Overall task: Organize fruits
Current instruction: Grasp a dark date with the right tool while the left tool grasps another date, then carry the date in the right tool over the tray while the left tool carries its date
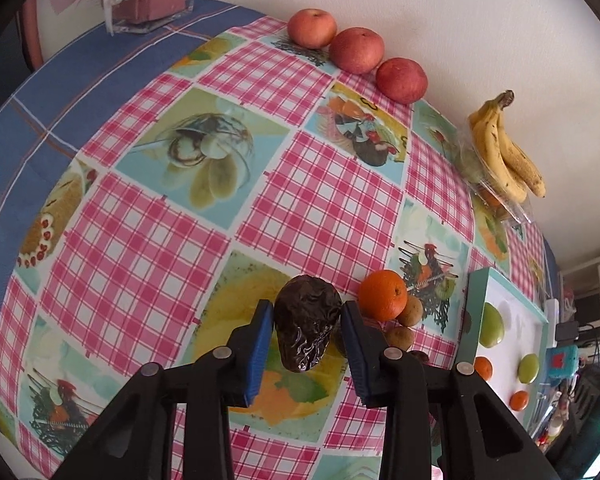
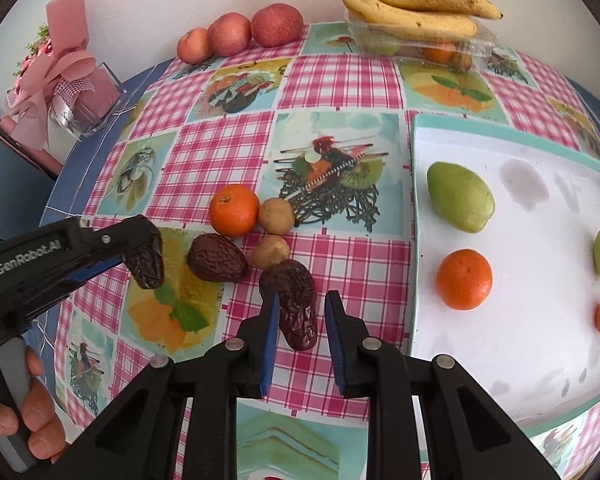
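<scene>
Wrinkled, dark-brown skin marked the date (image 1: 307, 322) that was seen between the blue pads of the left gripper (image 1: 306, 344); both pads were pressed to its sides, and in the right wrist view the same date (image 2: 146, 262) was seen hanging from the gripper's tip above the checked tablecloth (image 2: 216, 148). The right gripper (image 2: 302, 340) was held with its fingers apart around a second date (image 2: 294, 304), which lay on the cloth nearer the left pad, with a gap at the right pad. A third date (image 2: 216, 258) was found between the two, beside an orange (image 2: 234, 210) and two small brown fruits (image 2: 276, 211). To the right, a white tray (image 2: 512, 360) with a teal rim was seen holding green fruits (image 2: 460, 202) and oranges (image 2: 464, 279). Against the wall, apples (image 2: 277, 25) and bananas (image 2: 412, 10) were lined up.
</scene>
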